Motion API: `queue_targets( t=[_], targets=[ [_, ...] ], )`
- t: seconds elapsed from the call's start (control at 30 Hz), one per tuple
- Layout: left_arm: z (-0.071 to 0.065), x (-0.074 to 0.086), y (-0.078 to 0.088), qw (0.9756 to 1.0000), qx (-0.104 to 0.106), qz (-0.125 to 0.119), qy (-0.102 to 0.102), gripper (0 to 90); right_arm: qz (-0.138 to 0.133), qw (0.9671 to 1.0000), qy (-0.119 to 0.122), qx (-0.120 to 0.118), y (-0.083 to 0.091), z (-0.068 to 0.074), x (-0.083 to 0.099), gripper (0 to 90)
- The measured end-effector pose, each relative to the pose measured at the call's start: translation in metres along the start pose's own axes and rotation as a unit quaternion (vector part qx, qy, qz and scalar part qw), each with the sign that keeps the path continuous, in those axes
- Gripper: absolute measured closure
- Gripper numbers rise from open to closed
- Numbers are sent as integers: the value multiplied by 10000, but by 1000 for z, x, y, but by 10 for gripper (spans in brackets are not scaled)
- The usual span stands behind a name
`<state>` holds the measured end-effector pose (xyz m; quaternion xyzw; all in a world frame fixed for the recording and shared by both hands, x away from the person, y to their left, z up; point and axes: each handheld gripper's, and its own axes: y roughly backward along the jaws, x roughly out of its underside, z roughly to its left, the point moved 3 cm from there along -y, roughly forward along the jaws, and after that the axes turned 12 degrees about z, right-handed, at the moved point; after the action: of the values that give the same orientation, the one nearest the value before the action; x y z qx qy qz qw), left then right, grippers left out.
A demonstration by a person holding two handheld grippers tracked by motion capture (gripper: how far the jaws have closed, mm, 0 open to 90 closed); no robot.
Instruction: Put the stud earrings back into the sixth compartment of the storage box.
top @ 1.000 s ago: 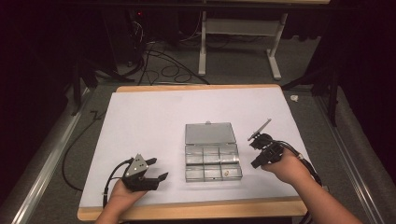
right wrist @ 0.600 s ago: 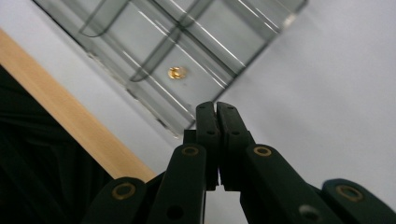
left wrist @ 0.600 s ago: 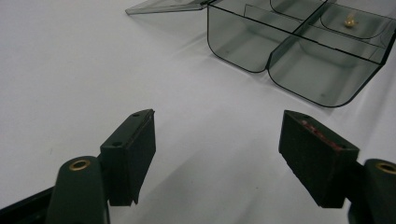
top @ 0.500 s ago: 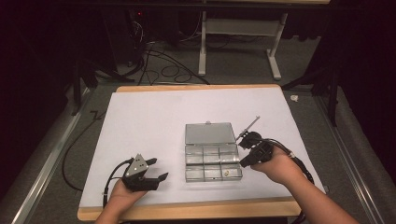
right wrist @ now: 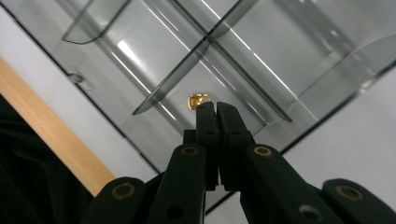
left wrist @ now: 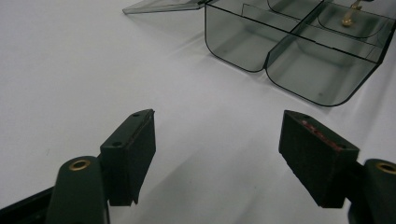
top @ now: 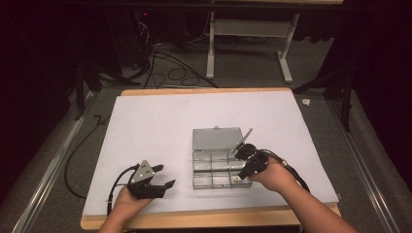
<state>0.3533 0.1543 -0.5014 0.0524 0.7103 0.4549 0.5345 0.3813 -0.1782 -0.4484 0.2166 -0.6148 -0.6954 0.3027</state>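
Brass piece [right wrist: 198,100] now over compartment box [top: 204,180]

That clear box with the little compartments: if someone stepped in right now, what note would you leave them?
Right tongs: shut, tips pinching a small gold piece over a compartment of the clear box, at its front right.
Left tongs: open, holding nothing, resting on the white mat left of the box.
Box lid lies open behind the compartments.
Done: piece carried to the box.
Left: release it into the compartment, probably then shut the lid.
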Motion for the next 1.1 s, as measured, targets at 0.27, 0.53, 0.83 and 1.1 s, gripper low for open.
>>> queue_targets(
  t=[0.27,0.53,0.83,1.1],
  targets=[
    [0,0,0,10000,-4,1,8,279,-84,9999,-110,-97,-2,1,-1,859],
    [0,0,0,10000,-37,-31,21,279,-594,9982,-123,16,27,-5,17,854],
    [0,0,0,10000,-27,-1,32,280,-975,9922,-748,213,26,-43,54,841],
    [0,0,0,10000,-33,-15,43,279,-2176,9684,-1216,91,-6,-65,83,832]
  ],
)
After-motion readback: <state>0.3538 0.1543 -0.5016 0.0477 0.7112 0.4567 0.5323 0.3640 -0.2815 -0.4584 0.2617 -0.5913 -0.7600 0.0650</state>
